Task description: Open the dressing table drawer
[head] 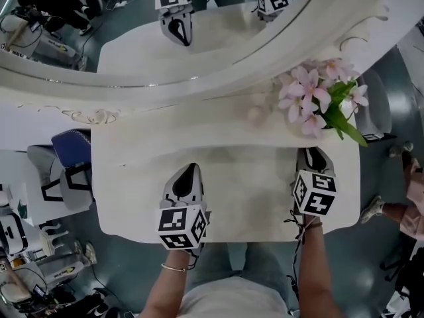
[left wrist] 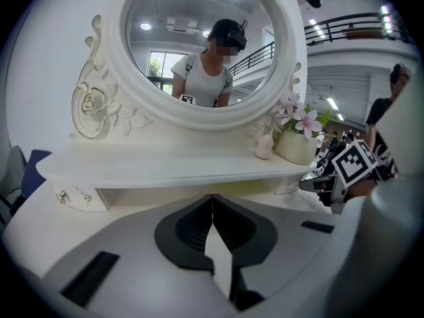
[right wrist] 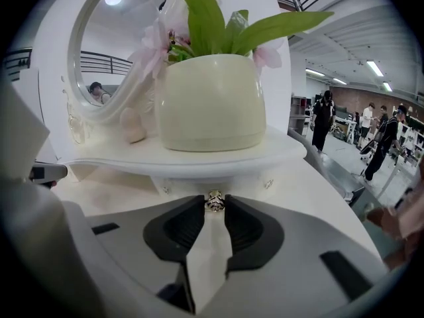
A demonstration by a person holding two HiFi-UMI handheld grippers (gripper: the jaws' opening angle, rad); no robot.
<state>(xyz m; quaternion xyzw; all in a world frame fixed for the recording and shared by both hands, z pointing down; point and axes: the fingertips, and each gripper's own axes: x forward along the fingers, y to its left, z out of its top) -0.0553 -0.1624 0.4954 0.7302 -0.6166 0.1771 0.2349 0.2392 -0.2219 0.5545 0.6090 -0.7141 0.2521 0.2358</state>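
Right gripper (right wrist: 213, 208) clamped on small silvery metal knob (right wrist: 214, 201) of white drawer (right wrist: 245, 184) dead ahead, pull line straight back; left gripper (left wrist: 212, 197) closed, empty.

Flower pot (right wrist: 211, 105) above drawer knob (right wrist: 214, 202)

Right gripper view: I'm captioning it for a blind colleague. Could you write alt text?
The right gripper has its jaws closed on a small metal drawer knob, just under the dressing table's shelf, which carries a cream flower pot.
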